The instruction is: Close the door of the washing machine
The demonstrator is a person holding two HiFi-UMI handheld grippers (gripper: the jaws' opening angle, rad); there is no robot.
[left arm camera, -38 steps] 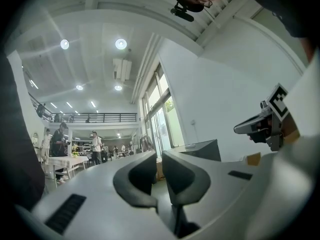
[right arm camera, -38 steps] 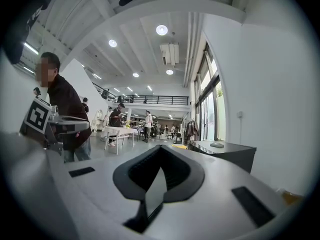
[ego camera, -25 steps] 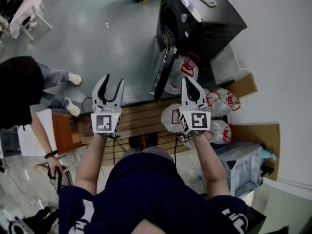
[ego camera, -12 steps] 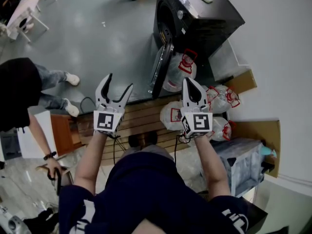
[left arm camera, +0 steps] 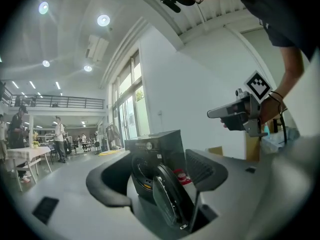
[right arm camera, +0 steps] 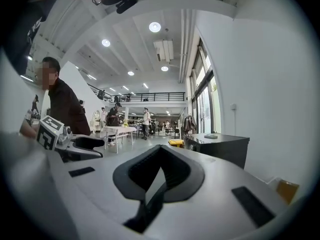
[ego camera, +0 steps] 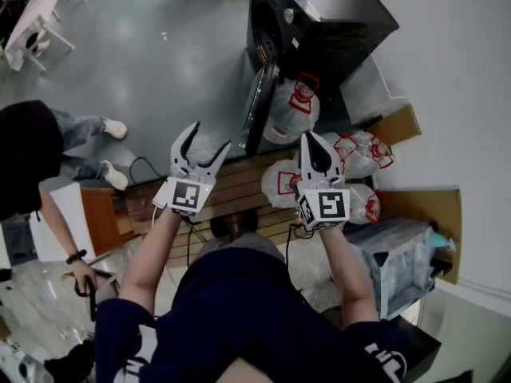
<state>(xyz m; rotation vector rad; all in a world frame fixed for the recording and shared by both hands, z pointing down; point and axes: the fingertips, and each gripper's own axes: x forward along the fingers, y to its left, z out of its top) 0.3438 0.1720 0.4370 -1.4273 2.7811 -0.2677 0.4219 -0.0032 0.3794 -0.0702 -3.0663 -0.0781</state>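
The black washing machine (ego camera: pixel 319 22) stands at the top of the head view, its round door (ego camera: pixel 258 110) swung wide open toward me. In the left gripper view the machine (left arm camera: pixel 155 149) and its open door (left arm camera: pixel 167 196) show between the spread jaws. My left gripper (ego camera: pixel 206 146) is open with nothing in it, short of the door's lower edge. My right gripper (ego camera: pixel 316 148) is shut and empty, hanging over the bags to the right of the door. In the right gripper view the machine (right arm camera: pixel 217 149) stands off to the right.
White bags with red prints (ego camera: pixel 291 106) lie beside the machine and under my right gripper. A slatted wooden pallet (ego camera: pixel 231 190) lies below both grippers. A person in black (ego camera: pixel 32 150) stands at the left. Cardboard (ego camera: pixel 395 126) leans at the right wall.
My left gripper's jaws have spread from narrow to wide, and it has moved right and forward toward the door. The right gripper has shifted only slightly.
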